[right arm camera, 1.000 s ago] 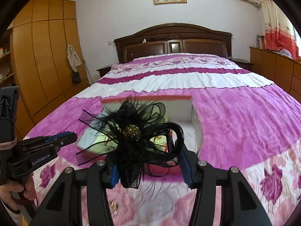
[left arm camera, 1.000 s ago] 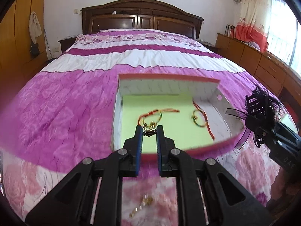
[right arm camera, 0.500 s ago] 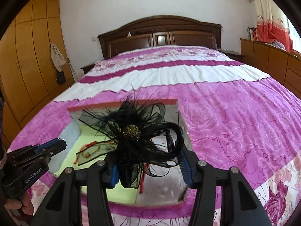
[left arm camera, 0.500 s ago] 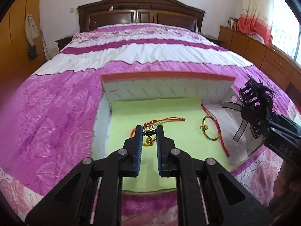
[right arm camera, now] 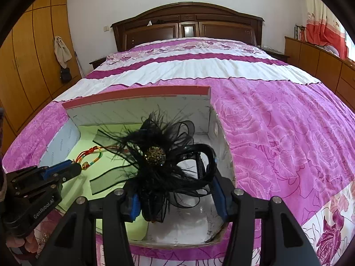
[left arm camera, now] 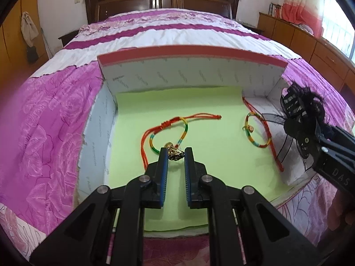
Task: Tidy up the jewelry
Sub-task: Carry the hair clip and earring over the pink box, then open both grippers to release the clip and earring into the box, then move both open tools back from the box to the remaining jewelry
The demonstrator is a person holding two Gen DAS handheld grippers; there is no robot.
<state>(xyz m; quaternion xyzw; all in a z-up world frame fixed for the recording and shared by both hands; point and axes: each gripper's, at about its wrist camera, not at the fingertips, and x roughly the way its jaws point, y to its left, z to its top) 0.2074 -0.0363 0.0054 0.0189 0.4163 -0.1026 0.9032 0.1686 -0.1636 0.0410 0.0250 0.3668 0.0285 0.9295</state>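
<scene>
Left gripper (left arm camera: 175,154) pinches gold trinket (left arm camera: 175,154) over box (left arm camera: 190,54); right gripper (right arm camera: 177,196), beside it, clamps feathered hair clip (right arm camera: 159,157).

Daylight came from the window (left arm camera: 337,31) at two o'clock; both views were bright, sharp, edges fisheye-bent and dark-vignetted.

The left gripper (left arm camera: 175,156) pinches a small charm (left arm camera: 174,154) – the right gripper (right arm camera: 177,196) squeezes a feathery hairband (right arm camera: 165,157), both pointing forward.

left hand-held gripper (left arm camera: 175,154): pinching gold charm (left arm camera: 175,154) over box (left arm camera: 190,71) lining | rainbow bracelet (left arm camera: 258,130): right of charm | right hand-held gripper (left arm camera: 295,113): at box's right wall, gripping black feather hairpiece (left arm camera: 310,104)
</scene>
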